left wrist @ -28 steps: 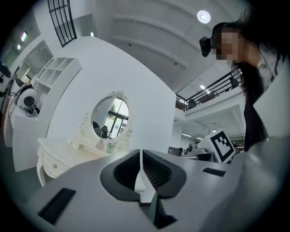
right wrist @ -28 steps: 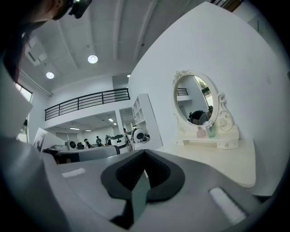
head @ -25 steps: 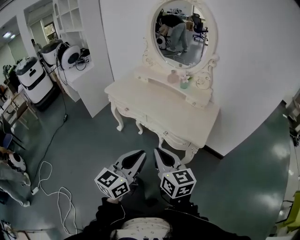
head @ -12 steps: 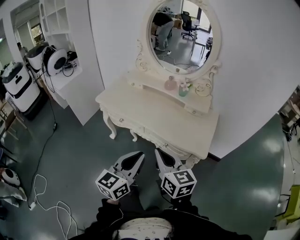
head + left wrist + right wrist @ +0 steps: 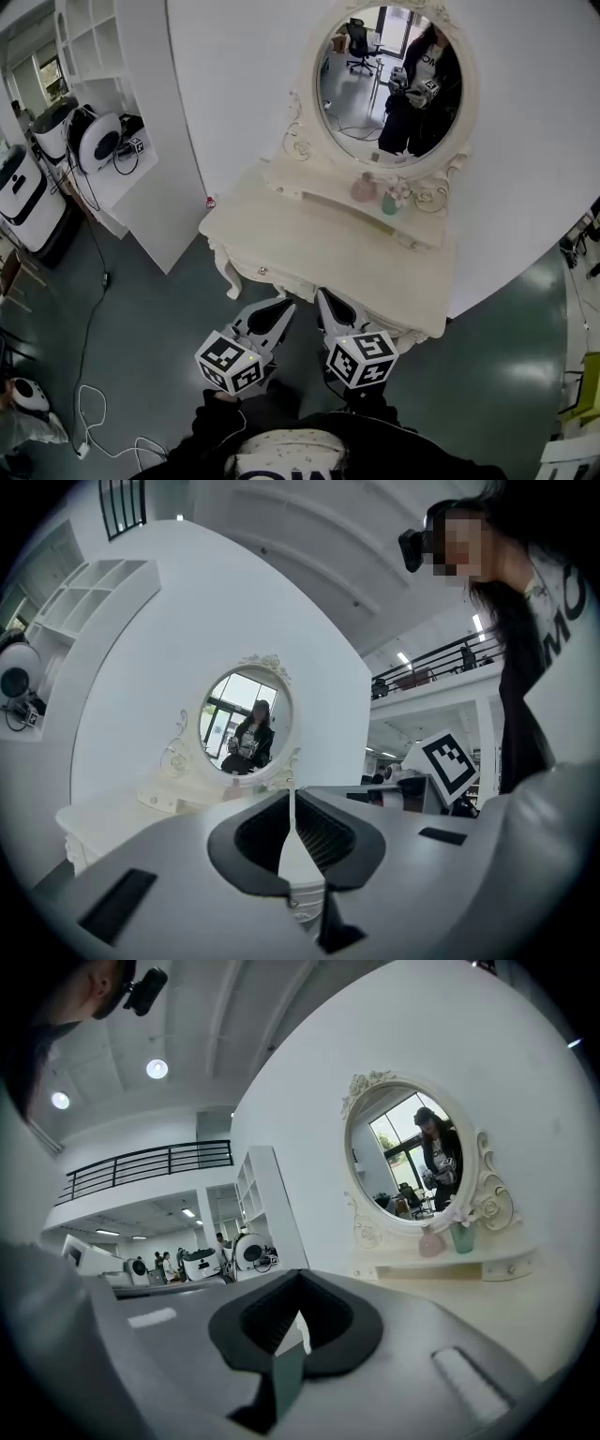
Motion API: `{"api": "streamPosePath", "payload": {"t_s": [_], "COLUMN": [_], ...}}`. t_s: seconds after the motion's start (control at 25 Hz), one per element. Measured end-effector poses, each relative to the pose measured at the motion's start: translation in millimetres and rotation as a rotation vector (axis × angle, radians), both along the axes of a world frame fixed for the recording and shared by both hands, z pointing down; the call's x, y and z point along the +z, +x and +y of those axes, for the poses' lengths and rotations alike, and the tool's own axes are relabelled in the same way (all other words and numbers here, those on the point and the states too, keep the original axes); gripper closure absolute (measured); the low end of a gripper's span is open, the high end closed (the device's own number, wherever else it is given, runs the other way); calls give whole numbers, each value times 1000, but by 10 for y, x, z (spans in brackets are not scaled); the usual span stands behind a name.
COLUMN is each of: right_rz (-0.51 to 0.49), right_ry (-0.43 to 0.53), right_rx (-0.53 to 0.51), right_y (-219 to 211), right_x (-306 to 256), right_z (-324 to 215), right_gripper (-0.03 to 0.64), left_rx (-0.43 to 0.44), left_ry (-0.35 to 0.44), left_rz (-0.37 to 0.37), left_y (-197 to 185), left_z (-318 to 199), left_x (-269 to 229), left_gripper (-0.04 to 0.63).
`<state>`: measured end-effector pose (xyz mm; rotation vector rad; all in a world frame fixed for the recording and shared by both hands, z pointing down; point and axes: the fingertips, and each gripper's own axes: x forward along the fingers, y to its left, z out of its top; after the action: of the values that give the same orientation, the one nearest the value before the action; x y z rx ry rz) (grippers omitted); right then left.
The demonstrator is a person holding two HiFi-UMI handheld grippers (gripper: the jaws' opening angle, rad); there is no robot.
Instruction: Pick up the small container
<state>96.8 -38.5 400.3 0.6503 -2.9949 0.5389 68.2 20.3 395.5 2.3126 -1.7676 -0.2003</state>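
Note:
A small pink bottle [image 5: 363, 187] and a small green cup with flowers [image 5: 389, 202] stand side by side on the raised back shelf of the cream dressing table [image 5: 281, 246], under the oval mirror [image 5: 389, 86]. The right gripper view shows the pink bottle [image 5: 430, 1241] and the green cup [image 5: 462, 1237] far ahead on the right. My left gripper [image 5: 283, 306] and right gripper [image 5: 324, 298] are held side by side at the table's front edge, well short of the shelf. Both are shut and hold nothing; the jaws meet in the left gripper [image 5: 291, 795] and the right gripper [image 5: 298, 1281] views.
A white shelving unit [image 5: 112, 112] stands left of the table, with white machines [image 5: 89, 141] and cables on the grey floor [image 5: 141, 319]. A white wall runs behind the mirror. The mirror reflects the person holding the grippers.
I have come closer to the dressing table: it now fills more of the head view and both grippers reach its front edge. The mirror now reflects the person. Both grippers stay shut.

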Motion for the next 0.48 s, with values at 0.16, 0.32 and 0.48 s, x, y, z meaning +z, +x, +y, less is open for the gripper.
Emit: {"api": "streamPosePath", "payload": {"t_s": [0.16, 0.32, 0.48], "right_rz": [19, 62, 107], "right_ry": [4, -7, 7], "right_rx": [63, 105, 147], "right_y": [-239, -289, -299], "right_x": [54, 124, 203], "right_z": [-43, -154, -345], "right_gripper": [608, 607, 608], "left_rx": [44, 94, 138], "left_ry": [3, 4, -3], "left_rz": [2, 43, 73], "left_y": [-350, -443, -450], "left_z": [-76, -225, -439], "left_x": [38, 106, 202], "left_gripper": [595, 595, 595]}}
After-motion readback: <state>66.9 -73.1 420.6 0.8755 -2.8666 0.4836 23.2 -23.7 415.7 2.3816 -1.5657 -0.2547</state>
